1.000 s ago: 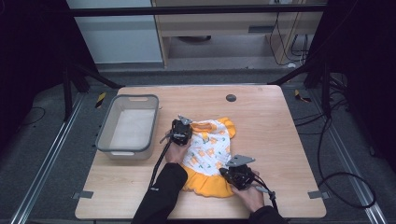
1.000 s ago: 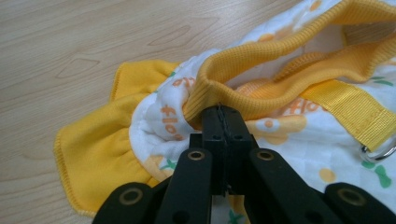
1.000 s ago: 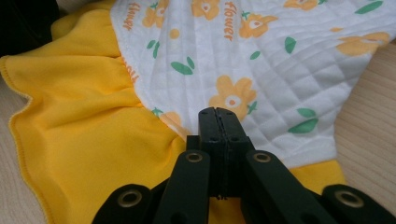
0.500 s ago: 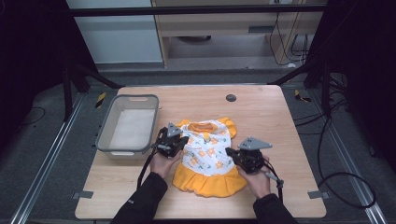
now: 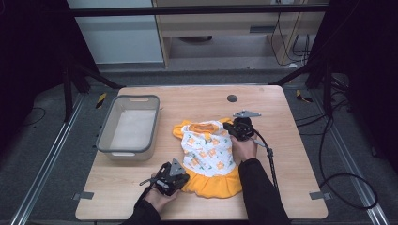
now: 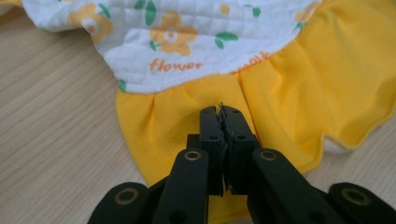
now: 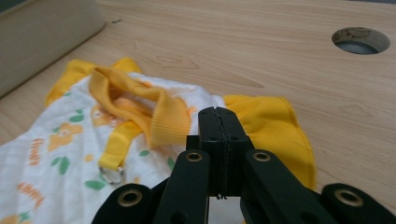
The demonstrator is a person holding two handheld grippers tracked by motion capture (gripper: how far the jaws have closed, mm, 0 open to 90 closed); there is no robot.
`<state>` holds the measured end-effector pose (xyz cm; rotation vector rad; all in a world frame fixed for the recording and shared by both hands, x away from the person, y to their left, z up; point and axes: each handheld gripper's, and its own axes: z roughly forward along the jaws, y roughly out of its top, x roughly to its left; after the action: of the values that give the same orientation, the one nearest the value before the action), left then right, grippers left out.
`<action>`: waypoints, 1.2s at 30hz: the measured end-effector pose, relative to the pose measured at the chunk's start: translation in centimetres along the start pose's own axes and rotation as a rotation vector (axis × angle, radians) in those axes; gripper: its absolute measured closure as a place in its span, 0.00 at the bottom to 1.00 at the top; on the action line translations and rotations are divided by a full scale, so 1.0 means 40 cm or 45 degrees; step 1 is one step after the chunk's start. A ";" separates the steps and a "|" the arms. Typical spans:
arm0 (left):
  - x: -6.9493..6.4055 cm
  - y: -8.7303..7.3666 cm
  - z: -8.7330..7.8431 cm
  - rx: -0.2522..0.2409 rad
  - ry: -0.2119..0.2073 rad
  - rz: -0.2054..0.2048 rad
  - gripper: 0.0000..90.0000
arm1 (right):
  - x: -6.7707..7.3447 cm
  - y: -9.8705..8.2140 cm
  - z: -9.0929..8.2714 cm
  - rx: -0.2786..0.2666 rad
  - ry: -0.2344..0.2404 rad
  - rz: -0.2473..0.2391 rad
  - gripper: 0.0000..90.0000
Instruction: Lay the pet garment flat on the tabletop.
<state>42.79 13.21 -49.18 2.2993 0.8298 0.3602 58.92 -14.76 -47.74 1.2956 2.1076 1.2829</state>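
Fabric is being flattened: in the high view a small yellow dress (image 5: 206, 157) is lying spread on the table (image 5: 281, 154), right of the grey bin (image 5: 129, 129), so that opposite ends are being reached by the left gripper (image 5: 170, 178) at the hem and the right gripper (image 5: 239, 127) at the collar side. In the left gripper view, jaws are being kept closed over the yellow ruffle (image 6: 299, 84), pinching nothing clearly; contact underneath is being hidden. In the right gripper view, jaws are being kept closed beside the ribbed collar (image 7: 140, 109), with the sleeve partly covered.
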 end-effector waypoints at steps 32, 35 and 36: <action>0.004 -0.034 -0.038 0.039 -0.044 0.023 1.00 | -0.039 -0.029 0.067 0.086 -0.274 0.068 1.00; 0.009 -0.034 -0.041 0.022 -0.057 0.007 0.98 | -0.036 -0.025 0.050 0.041 -0.259 0.047 1.00; 0.010 -0.033 -0.043 0.014 -0.055 0.002 0.97 | -0.035 -0.024 0.042 0.027 -0.250 0.045 1.00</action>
<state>41.71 15.11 -48.75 2.3096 0.8104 0.3064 60.31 -15.25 -49.64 1.4124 1.9752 1.1004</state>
